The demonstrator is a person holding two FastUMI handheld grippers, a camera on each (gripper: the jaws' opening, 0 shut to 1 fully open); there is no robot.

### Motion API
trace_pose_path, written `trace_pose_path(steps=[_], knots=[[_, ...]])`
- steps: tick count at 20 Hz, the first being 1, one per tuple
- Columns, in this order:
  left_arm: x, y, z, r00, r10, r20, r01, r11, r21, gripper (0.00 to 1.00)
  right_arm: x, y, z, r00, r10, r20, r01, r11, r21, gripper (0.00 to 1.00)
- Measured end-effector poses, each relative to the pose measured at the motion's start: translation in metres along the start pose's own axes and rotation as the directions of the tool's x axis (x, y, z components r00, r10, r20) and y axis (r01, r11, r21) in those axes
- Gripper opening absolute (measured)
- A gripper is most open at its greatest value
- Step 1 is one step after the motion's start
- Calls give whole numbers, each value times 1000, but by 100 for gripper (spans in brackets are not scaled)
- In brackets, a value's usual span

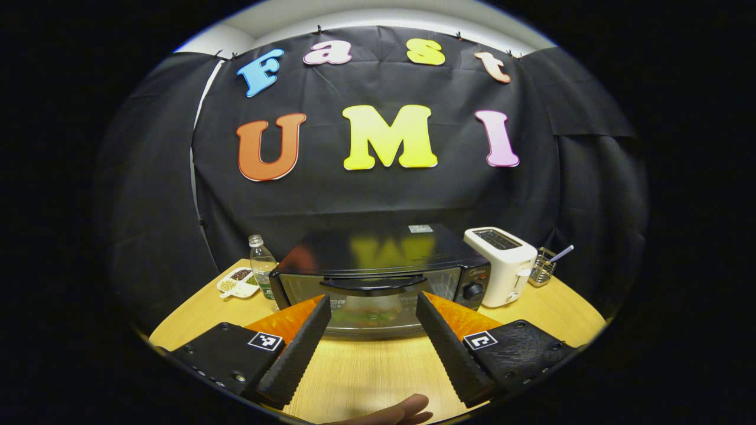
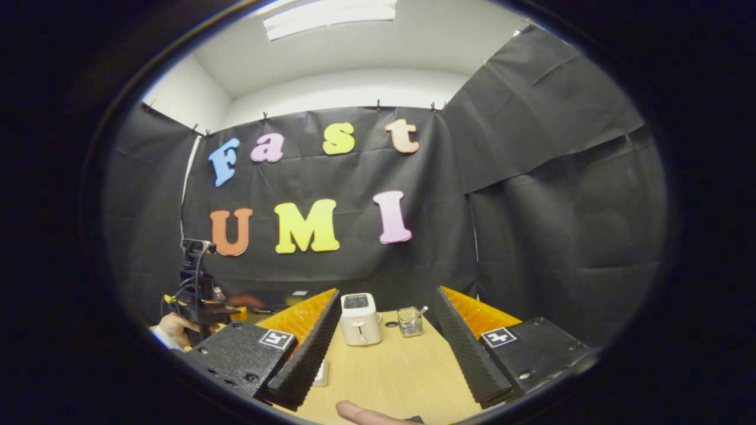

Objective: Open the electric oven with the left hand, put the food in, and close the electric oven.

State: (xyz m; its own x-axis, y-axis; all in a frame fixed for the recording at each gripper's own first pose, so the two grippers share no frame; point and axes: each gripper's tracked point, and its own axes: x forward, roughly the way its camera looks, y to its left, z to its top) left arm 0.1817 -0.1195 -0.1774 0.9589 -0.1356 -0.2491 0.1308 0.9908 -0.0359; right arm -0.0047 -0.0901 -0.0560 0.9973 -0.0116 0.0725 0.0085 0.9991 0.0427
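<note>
Your left tool [image 1: 370, 310] is open, empty, and aimed at the oven [image 1: 378, 277], which sits at the middle of the bench [image 1: 378, 366] with its door shut. The step in hand is opening that door. Centre the fingers [image 1: 298, 345] on the dark handle [image 1: 373, 285] running across the top of the glass, advance until both pads flank the bar, close firmly, then draw down and toward you along the door's hinge arc; a straight pull would likely slide the oven on the wood. Your right tool [image 2: 387, 321] is also open and empty, facing the toaster [image 2: 361, 319] and a small jar [image 2: 409, 321]; hold it clear of the door's swing. Something greenish shows dimly behind the glass; you cannot tell what it is. A brand mark sits above the oven knob [image 1: 473, 291] but is too small to read.
</note>
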Motion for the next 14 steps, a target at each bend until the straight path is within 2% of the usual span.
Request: trace_pose_path(steps=[1, 2, 3, 4, 6, 7, 10, 13, 14], knots=[[-13, 5, 6, 1000, 9, 22, -9, 1000, 1, 95, -4, 2, 0, 1000, 4, -3, -4, 1000, 1, 89], [-26, 8, 13, 999, 17, 42, -17, 1000, 2, 95, -7, 3, 1, 1000, 9, -5, -9, 1000, 1, 100], [-41, 7, 20, 998, 18, 64, -18, 1000, 1, 95, -12, 5, 2, 1000, 12, -4, -12, 1000, 0, 100], [-57, 7, 29, 996, 18, 88, -18, 1000, -4, 95, -16, 5, 5, 1000, 11, 3, -11, 1000, 3, 89], [-91, 8, 48, 990, 24, 140, -21, 999, -24, 95, -21, 8, 12, 1000, 11, 20, -11, 1000, -1, 89], [-110, 10, 57, 986, 32, 165, -25, 999, -39, 95, -24, 13, 11, 1000, 14, 21, -14, 1000, -16, 100], [-165, 11, 76, 976, 37, 217, -23, 998, -67, 95, -35, 21, 19, 999, 16, 37, -14, 999, -51, 100], [-212, 21, 81, 972, 52, 230, -42, 998, -46, 95, -46, 24, 10, 1000, -8, 18, 9, 998, -62, 100], [-226, 26, 84, 967, 65, 245, -55, 997, -46, 88, -49, 25, 7, 1000, -20, 6, 21, 998, -52, 100]])
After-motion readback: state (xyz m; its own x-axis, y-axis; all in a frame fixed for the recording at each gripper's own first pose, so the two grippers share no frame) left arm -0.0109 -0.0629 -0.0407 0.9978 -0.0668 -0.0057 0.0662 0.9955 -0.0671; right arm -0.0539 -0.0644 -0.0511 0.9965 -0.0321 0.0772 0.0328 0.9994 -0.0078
